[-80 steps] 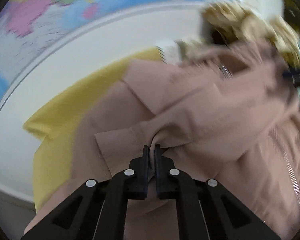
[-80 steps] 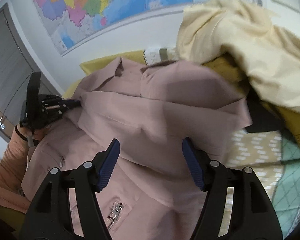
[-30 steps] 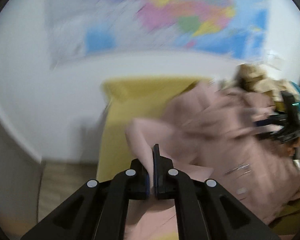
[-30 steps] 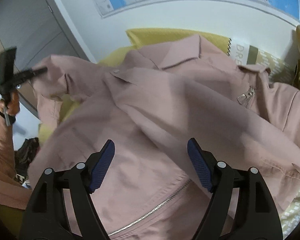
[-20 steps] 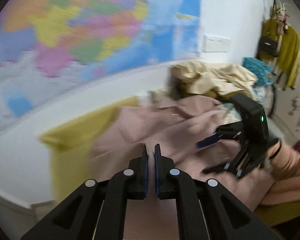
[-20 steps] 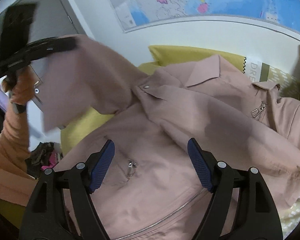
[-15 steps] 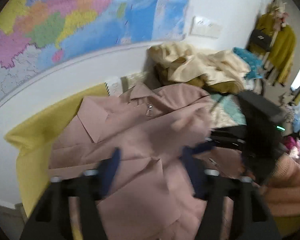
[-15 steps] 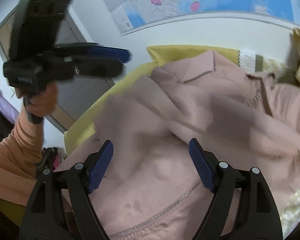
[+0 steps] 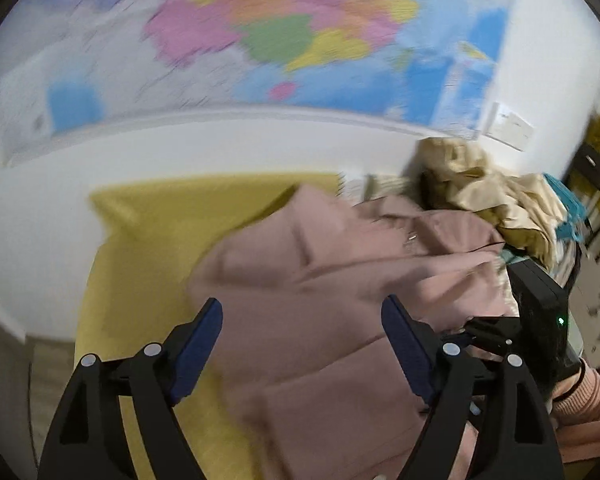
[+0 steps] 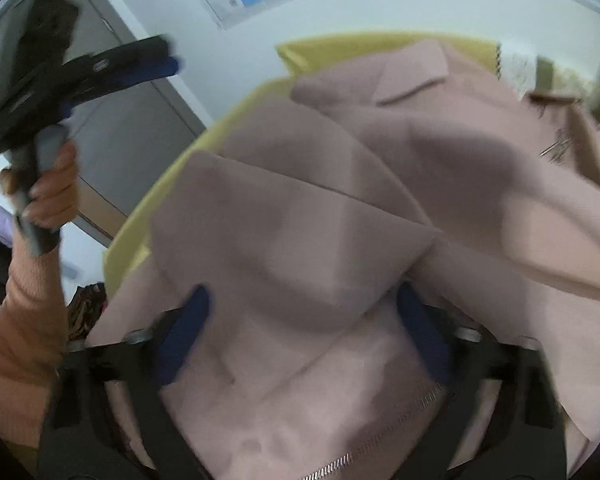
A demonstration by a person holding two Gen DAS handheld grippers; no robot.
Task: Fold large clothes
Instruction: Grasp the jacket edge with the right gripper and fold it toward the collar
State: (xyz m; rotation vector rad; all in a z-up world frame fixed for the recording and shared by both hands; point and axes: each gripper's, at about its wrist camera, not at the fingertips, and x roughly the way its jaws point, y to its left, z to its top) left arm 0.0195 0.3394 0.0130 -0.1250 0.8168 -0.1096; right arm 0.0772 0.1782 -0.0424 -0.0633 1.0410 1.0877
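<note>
A dusty-pink zip jacket (image 9: 340, 280) (image 10: 320, 208) lies on a yellow sheet (image 9: 148, 248), one sleeve folded across its front. My left gripper (image 9: 302, 308) hovers over the jacket's near left part; its jaws are opening and hold nothing. In the right wrist view that left gripper (image 10: 100, 68) is up in the air at the upper left, held by a hand. My right gripper (image 10: 303, 298) is low over the jacket's front by the zip, blurred. Its jaws are closing with a fold of pink cloth between them, still wide apart and not pinching it.
A heap of cream and mustard clothes (image 9: 492, 196) sits at the jacket's far right. A map (image 9: 260, 40) covers the wall behind. A grey door (image 10: 132, 128) stands to the left of the bed. The person's peach sleeve (image 10: 24, 320) is at the left.
The left gripper carried the sleeve over the jacket, let it go and opened, then drew back to the left. The right gripper sank toward the jacket and its jaws narrowed.
</note>
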